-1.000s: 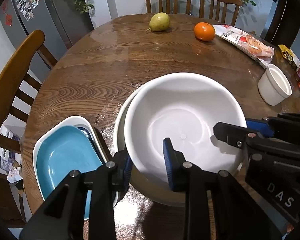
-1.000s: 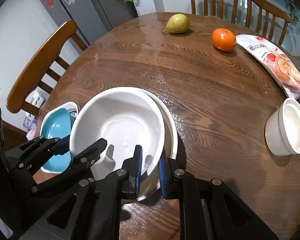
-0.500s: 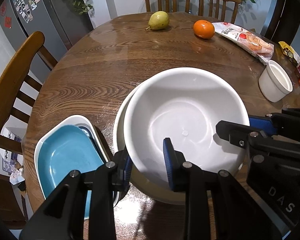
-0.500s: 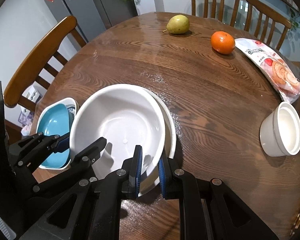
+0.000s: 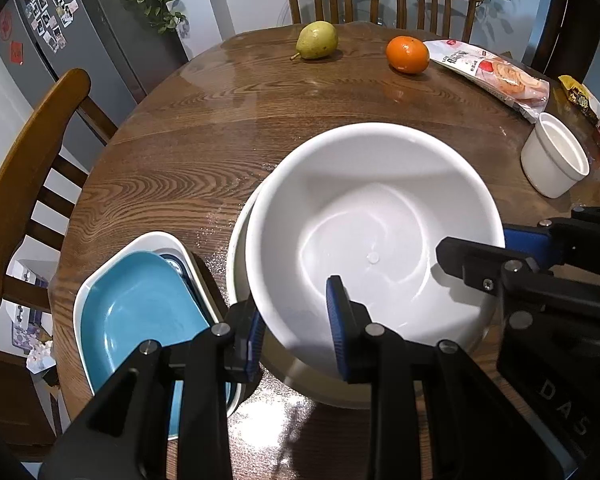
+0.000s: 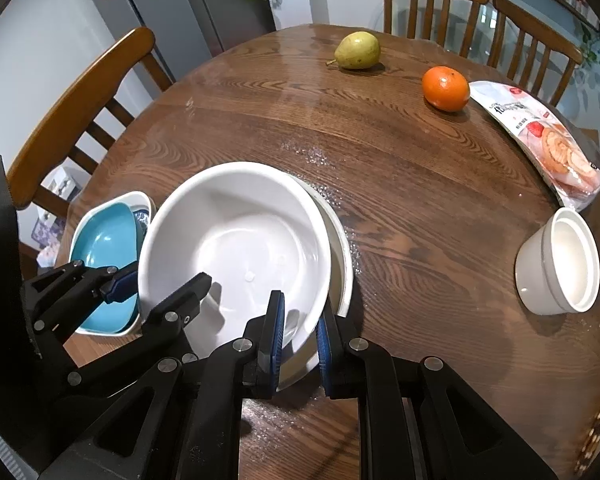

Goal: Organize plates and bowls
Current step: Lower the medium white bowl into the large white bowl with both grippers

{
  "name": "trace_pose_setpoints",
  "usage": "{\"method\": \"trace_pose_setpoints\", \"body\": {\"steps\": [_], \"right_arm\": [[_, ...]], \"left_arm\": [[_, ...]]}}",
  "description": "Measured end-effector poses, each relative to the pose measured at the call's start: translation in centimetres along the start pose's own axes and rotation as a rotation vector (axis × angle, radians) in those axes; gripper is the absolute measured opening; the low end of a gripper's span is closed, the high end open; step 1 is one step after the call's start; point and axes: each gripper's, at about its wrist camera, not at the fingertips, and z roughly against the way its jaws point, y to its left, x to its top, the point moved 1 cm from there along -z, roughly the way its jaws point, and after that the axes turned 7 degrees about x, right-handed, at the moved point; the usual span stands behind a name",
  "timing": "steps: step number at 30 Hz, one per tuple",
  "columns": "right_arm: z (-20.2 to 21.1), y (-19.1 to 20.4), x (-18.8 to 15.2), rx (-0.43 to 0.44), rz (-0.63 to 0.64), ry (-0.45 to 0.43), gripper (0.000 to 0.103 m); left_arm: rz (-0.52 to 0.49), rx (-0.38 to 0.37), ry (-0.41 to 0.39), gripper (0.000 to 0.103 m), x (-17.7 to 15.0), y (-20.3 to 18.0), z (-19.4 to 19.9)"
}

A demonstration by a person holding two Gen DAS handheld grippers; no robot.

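Note:
A large white bowl point(image 5: 376, 240) point(image 6: 240, 240) hangs tilted over a wider white dish point(image 5: 236, 256) point(image 6: 342, 248) on the round wooden table. My left gripper point(image 5: 298, 334) point(image 6: 156, 284) is shut on the bowl's near-left rim, one blue pad inside and one outside. On the near-right rim my right gripper point(image 6: 299, 336) point(image 5: 496, 248) is shut in the same way. Left of the bowl, a blue dish point(image 5: 140, 312) point(image 6: 104, 248) lies nested in a white squarish dish point(image 5: 112, 256). The wider dish is mostly hidden under the bowl.
A small white cup point(image 5: 556, 160) point(image 6: 556, 260) stands at the right. A pear point(image 5: 317, 40), an orange point(image 5: 407, 54) and a snack bag point(image 5: 496, 72) lie at the far side. Wooden chairs point(image 5: 32, 152) ring the table, with bare wood across its middle.
The bowl's far rim has risen slightly in both views. Both grippers keep their hold on the rim and stay where they were.

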Motion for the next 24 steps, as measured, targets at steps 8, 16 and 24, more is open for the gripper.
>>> {"method": "trace_pose_setpoints", "body": {"steps": [8,16,24], "right_arm": [[0.04,0.09,-0.02,-0.004,0.002,-0.003,0.017],[-0.01,0.08,0.06,-0.019,0.014,-0.004,0.017],[-0.09,0.25,0.04,-0.028,0.018,-0.003,0.017]], "left_arm": [[-0.004,0.009,-0.002,0.027,0.08,-0.12,-0.09],[-0.005,0.014,-0.003,0.027,0.14,-0.11,-0.1],[-0.011,0.017,-0.004,0.028,0.2,-0.08,-0.12]]}}
